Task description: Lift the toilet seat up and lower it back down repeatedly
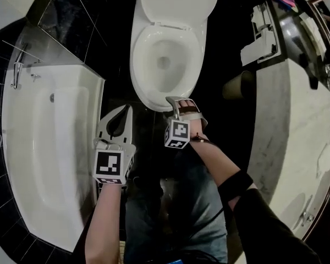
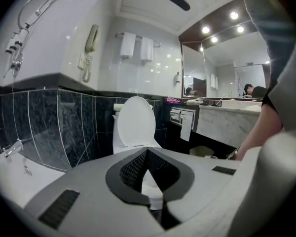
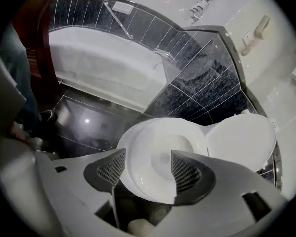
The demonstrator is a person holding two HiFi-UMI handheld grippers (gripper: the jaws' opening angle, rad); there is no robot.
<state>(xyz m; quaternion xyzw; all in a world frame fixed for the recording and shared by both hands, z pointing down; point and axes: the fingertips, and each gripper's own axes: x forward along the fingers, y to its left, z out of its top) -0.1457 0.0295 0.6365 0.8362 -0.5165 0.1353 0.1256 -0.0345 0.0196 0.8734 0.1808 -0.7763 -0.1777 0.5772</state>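
Note:
The white toilet stands at the top middle of the head view with its lid [image 1: 179,1] raised against the wall and the seat [image 1: 144,48] lying on the bowl. My right gripper [image 1: 181,102] is at the seat's front edge, pointing steeply down. Its jaws are open and the front rim of the seat [image 3: 138,152] lies between them, with my right gripper [image 3: 148,154] not pressing on it. My left gripper [image 1: 126,110] hangs left of the bowl over the dark floor, apart from the toilet. Its tips meet with nothing held in the left gripper [image 2: 147,151] view, which faces the lid [image 2: 135,122].
A white bathtub [image 1: 49,142] fills the left side, close beside my left gripper. A marble counter [image 1: 286,125] curves along the right, with a waste bin [image 1: 236,84] and a paper holder [image 1: 261,34] near it. The person's legs stand below on the dark tiled floor.

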